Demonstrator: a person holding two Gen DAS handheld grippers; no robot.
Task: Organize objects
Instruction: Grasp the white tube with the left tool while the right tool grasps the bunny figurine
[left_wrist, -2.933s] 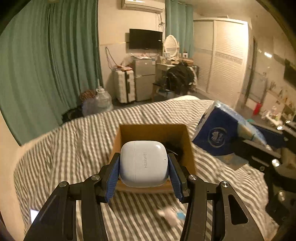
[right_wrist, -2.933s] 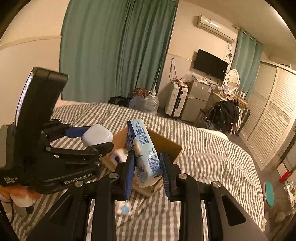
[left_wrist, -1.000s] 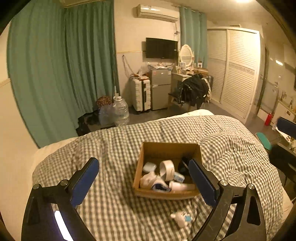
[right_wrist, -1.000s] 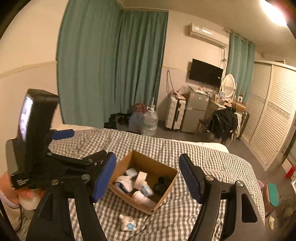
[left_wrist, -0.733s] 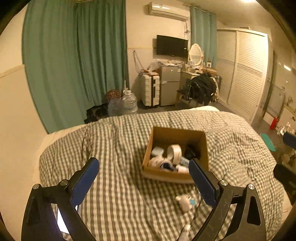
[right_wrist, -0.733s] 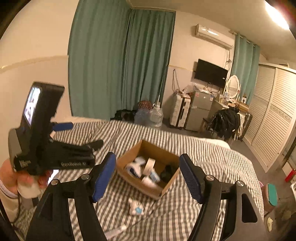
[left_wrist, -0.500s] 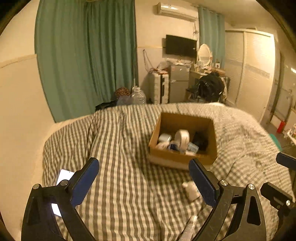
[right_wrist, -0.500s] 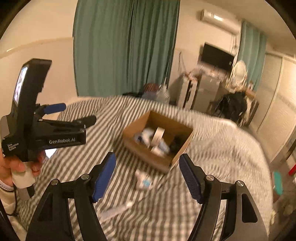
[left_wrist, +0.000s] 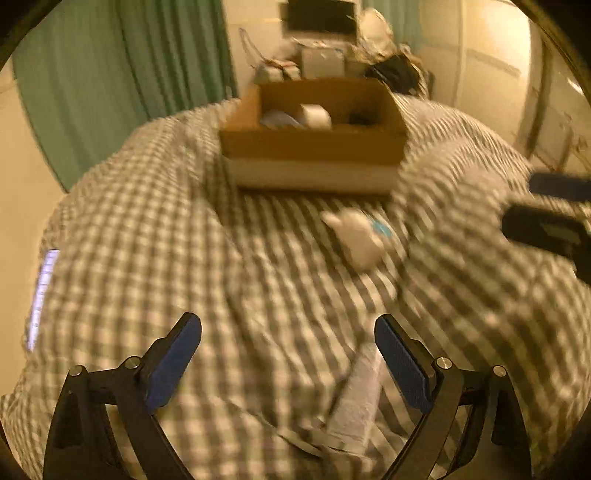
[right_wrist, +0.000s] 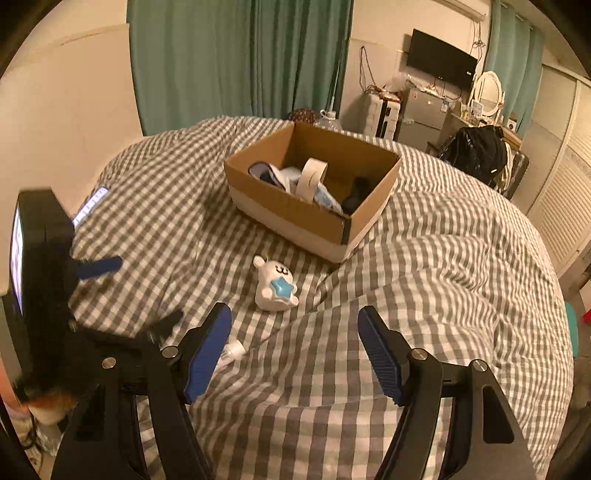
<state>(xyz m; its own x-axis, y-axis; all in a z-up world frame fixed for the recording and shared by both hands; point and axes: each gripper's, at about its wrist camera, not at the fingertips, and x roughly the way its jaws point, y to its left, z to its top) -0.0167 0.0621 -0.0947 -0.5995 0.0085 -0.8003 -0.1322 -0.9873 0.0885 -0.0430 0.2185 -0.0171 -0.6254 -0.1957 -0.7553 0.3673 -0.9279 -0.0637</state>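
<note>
The left gripper (left_wrist: 288, 358) has its jaws spread wide and holds nothing; its blue pads (left_wrist: 173, 360) hang just above the checked bedcover (left_wrist: 147, 229). The right gripper (right_wrist: 293, 349) is likewise fully spread and empty, positioned over the near part of the bed.

The cardboard box (right_wrist: 314, 218) sits on the bedcover toward the far side, open at the top. Bare bedcover surrounds it on all sides, with the widest free area to the right. Inside it lie a roll of tape (right_wrist: 312, 177) standing on edge, a blue-and-white packet (right_wrist: 271, 175) and a dark item (right_wrist: 354, 194) in the right corner; their lower parts are hidden by the box wall.

A white toy figure (right_wrist: 275, 282) with a blue star on its front lies on the bedcover just in front of the box, apart from it, between the box and the right gripper. A small white tube (right_wrist: 231, 350) lies beside the right gripper's left pad, partly hidden behind it. In the left wrist view the tube (left_wrist: 356, 398) lies between the left gripper's fingers, nearer the right pad, not touched by either.

The left wrist view is motion-blurred; no writing can be read in either view. A lit phone screen (right_wrist: 90, 205) lies at the bed's left edge. The left gripper's body blocks the lower left of the right wrist view.
</note>
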